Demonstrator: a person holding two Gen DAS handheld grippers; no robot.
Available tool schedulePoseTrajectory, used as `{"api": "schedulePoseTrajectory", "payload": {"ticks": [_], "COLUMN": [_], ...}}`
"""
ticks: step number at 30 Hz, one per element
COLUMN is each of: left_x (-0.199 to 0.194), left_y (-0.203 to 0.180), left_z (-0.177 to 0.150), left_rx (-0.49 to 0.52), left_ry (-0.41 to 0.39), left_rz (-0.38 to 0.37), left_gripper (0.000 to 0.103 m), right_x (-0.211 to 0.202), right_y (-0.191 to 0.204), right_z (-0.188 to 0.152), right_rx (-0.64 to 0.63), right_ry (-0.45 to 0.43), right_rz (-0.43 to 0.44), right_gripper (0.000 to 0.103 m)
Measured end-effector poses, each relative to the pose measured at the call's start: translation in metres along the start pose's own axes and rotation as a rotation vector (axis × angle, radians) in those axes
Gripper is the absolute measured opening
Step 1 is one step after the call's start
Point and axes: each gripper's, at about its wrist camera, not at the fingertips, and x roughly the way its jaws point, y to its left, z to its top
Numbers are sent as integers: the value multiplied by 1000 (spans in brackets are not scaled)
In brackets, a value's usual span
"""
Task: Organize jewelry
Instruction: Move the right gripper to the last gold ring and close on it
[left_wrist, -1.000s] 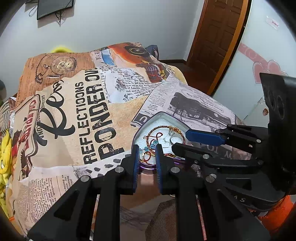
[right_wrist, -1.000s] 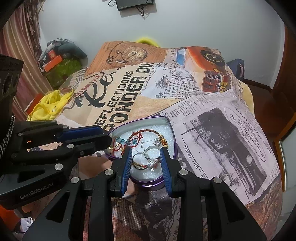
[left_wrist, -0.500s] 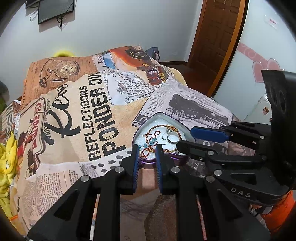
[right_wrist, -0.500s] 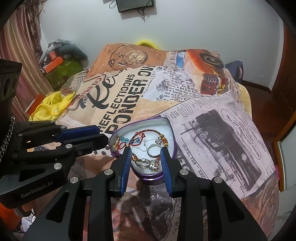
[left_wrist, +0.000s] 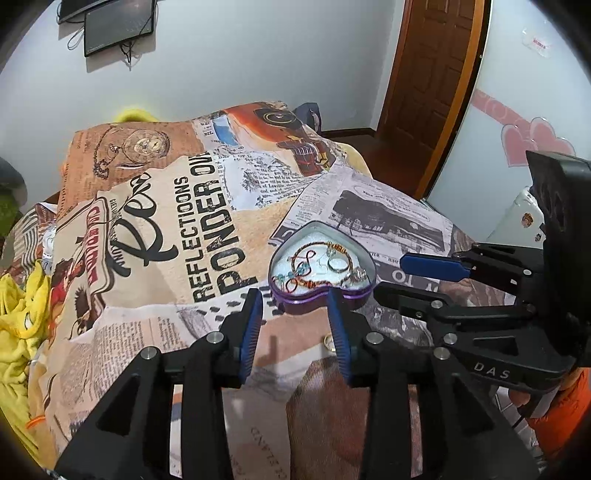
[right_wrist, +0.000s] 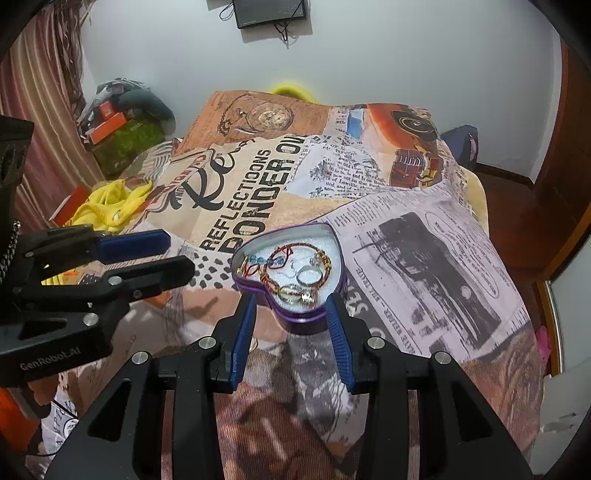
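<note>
Both grippers, L (left_wrist: 294, 310) & R (right_wrist: 291, 314), hover low w/ jaws spread wide, empty, just short of purple heart-shaped metal tin (right_wrist: 295, 321) w/ white lining, holding tangled bracelets (right_wrist: 284, 262) & rings on newsprint-print bedspread (left_wrist: 147, 221).

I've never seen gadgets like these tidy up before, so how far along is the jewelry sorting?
Mostly done, it seems: bracelets and a silver ring already lie in the heart-shaped tin. Nothing is in hand: the left gripper and right gripper are both open and empty. Left over: one small gold ring on the blanket in front of the tin. No lid is visible.
</note>
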Motion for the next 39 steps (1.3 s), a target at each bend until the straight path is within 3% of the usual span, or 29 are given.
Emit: {"api": "schedulePoseTrajectory", "payload": {"ticks": [11,28,39], "left_x": [-7,15,24], "left_y": [17,31,35], "left_z": [-22,-41,-46], "left_rx": [-52,-100,-112], "left_ry": [28,98,120], "left_rz": [12,-8,-18], "left_gripper": [36,36,36], "right_x": [4,37,47], "right_y": [11,31,39], "right_z": [-15,-30,-34], "right_rx": [-14,-65,-109], "right_ry": [44,139,120], "right_rz": [5,29,11], "right_gripper": [36,36,36]}}
